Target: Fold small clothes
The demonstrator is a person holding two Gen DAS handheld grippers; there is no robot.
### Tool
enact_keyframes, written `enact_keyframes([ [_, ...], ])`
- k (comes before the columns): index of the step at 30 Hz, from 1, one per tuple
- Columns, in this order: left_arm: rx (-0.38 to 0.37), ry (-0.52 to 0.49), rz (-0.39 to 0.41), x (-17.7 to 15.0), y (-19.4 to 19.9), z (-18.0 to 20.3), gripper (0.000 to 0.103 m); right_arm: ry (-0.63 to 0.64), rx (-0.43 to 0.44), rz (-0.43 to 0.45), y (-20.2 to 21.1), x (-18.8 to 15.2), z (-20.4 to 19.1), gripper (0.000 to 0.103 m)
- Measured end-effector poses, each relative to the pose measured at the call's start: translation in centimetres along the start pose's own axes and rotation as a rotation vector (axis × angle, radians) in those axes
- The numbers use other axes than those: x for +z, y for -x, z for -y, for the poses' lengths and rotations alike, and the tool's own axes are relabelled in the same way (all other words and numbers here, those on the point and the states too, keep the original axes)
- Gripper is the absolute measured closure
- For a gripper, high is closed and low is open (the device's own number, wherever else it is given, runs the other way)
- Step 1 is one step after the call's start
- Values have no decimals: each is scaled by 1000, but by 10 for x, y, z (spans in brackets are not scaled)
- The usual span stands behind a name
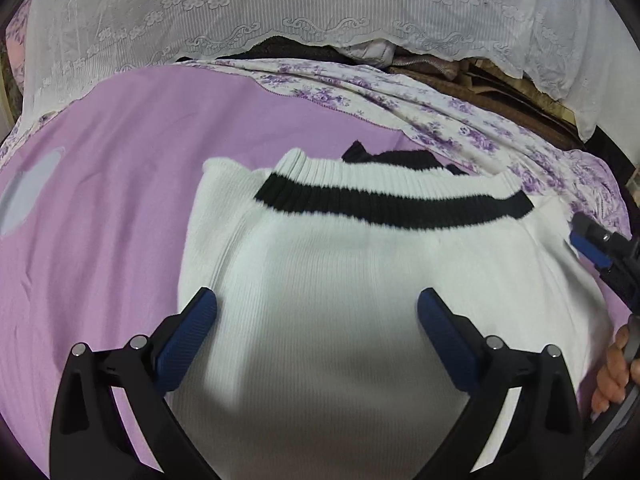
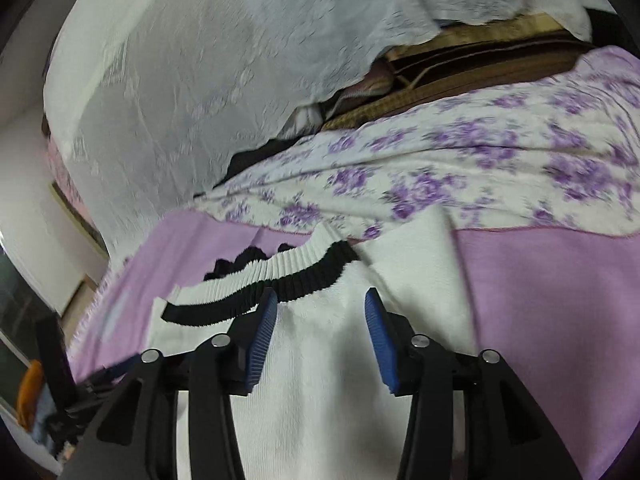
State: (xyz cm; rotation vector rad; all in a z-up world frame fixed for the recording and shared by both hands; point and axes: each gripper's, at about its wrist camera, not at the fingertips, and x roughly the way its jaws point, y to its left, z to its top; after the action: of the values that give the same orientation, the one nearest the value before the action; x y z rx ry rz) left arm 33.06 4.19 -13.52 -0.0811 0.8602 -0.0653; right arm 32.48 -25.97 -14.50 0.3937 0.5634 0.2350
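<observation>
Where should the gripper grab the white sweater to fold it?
Probably the right side edge of the white sweater, just below the ribbed band with the black stripe. The sweater lies flat on the purple sheet, so a gripper can only pinch an edge. The right gripper is open above that side; come in low from the right.

A white ribbed knit garment (image 1: 340,280) lies spread flat on the lilac sheet of the bed. Its far edge ends in a ribbed band (image 1: 384,184) of white crossed by one black stripe (image 1: 392,206). The left side is folded in, leaving a straight doubled edge. Just beyond the band, a small piece of black fabric (image 1: 400,158) peeks out; whether it belongs to the garment cannot be told. In the right wrist view the garment (image 2: 320,360) looks blurred.
</observation>
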Motion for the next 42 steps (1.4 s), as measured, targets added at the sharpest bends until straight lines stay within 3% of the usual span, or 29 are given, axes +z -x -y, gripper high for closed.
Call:
enact_keyframes([
  [5, 20, -17, 14, -15, 14, 2, 5, -69, -2, 11, 32, -11, 24, 44],
  [11, 11, 5, 27, -26, 28, -5, 5, -166, -4, -28, 57, -35, 57, 41],
  [18, -29, 100, 9, -36, 40, -28, 5, -256, 88, -76, 71, -60, 70, 41],
  [27, -31, 61, 23, -36, 49, -15, 5, -268, 117, -129, 48, -58, 68, 42],
  [34, -70, 53, -7, -4, 44, 15, 5, -242, 113, -167, 11, -35, 62, 42],
  [40, -47, -20, -21, 16, 23, 57, 5, -205, 142, -180, -13, -19, 57, 42],
  [42, -6, -59, -22, 13, 11, 68, 5, -200, 163, -181, -14, -18, 58, 42],
])
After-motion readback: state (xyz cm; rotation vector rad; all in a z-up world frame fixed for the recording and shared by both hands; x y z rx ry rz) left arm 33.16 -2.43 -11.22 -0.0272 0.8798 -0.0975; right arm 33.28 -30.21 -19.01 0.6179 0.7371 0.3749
